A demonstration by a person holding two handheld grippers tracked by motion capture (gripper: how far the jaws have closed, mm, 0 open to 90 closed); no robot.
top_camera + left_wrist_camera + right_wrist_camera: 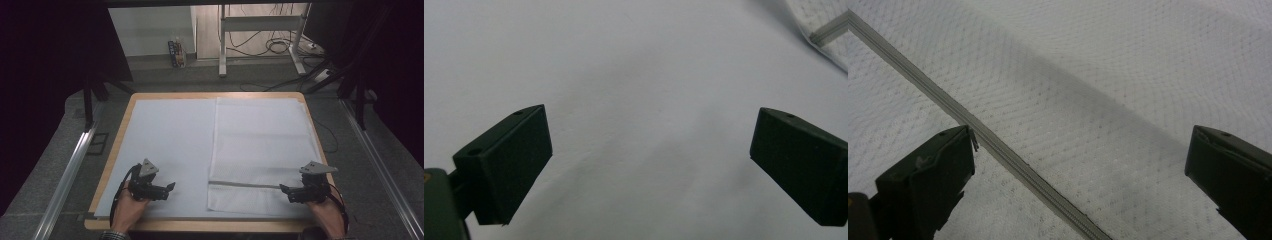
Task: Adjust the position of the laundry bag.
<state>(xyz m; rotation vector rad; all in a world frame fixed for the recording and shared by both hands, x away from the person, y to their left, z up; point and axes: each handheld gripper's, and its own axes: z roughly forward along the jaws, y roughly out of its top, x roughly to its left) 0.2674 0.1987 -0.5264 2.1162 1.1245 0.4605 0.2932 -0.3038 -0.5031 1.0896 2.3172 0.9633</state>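
White mesh bag lies flat on right half of surface. Right gripper is held open over zipper; left gripper open above bare sheet. Risk: thin mesh could be bunched or zipper missed if jaws are closed too shallowly.

- The left tongs are black, with a grey three-cornered plate on top and a black cable looping back past the wrist.
- The right tongs are black too, topped by a grey three-cornered plate, with a dark cable curling round the wrist.
- In the left gripper view each jaw is a matt black wedge-shaped block with a small round hole near its tip.
- In the right gripper view the jaws are the same black blocks; the left one looks scuffed.
- A checked cuff shows at the left wrist.
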